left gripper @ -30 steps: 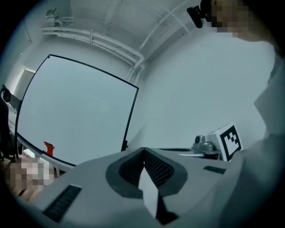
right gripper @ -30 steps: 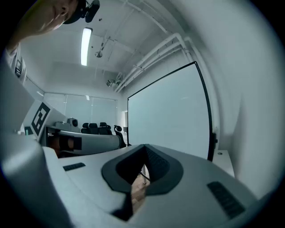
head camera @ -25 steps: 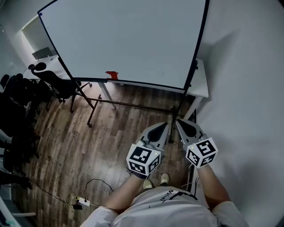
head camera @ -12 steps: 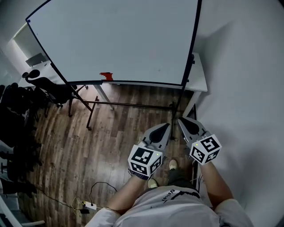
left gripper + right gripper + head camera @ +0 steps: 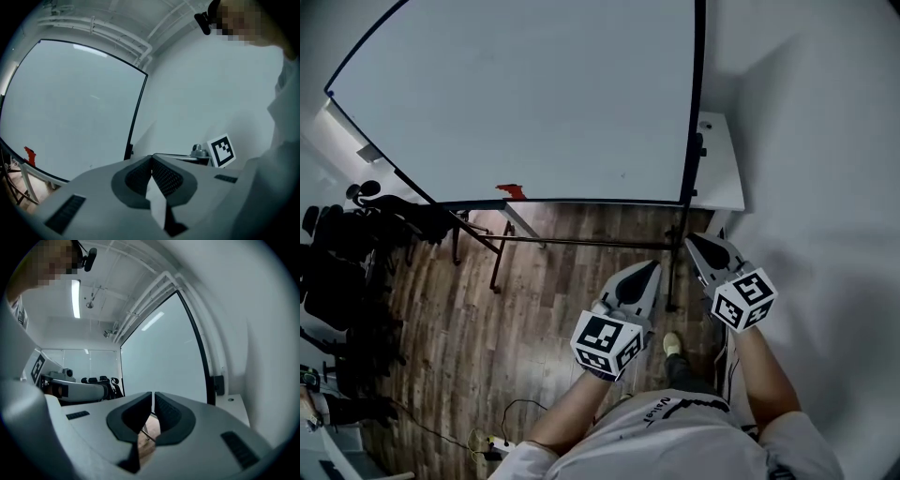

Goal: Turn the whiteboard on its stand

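Note:
A big whiteboard (image 5: pixel 534 103) in a black frame hangs on a dark wheeled stand (image 5: pixel 581 243), tilted up towards me. A small red thing (image 5: pixel 508 190) sits at its lower edge. My left gripper (image 5: pixel 653 266) is shut and empty, pointing at the stand's right post (image 5: pixel 675 272). My right gripper (image 5: pixel 691 239) is also shut on nothing, just right of that post and below the board's right corner. In the left gripper view the whiteboard (image 5: pixel 70 103) fills the left, beyond the shut left gripper (image 5: pixel 151 158). The right gripper view shows the board's right frame edge (image 5: pixel 199 352) ahead of the right gripper (image 5: pixel 153 395).
A white table (image 5: pixel 719 169) stands behind the board against the white wall (image 5: pixel 825 187) on my right. Black office chairs (image 5: pixel 347 272) crowd the left side. A cable and power strip (image 5: pixel 492 441) lie on the wood floor near my feet.
I have stepped forward and right: the whiteboard looms larger and its right frame edge sits closer above the grippers. Both grippers stayed shut, and the right one moved nearer the post.

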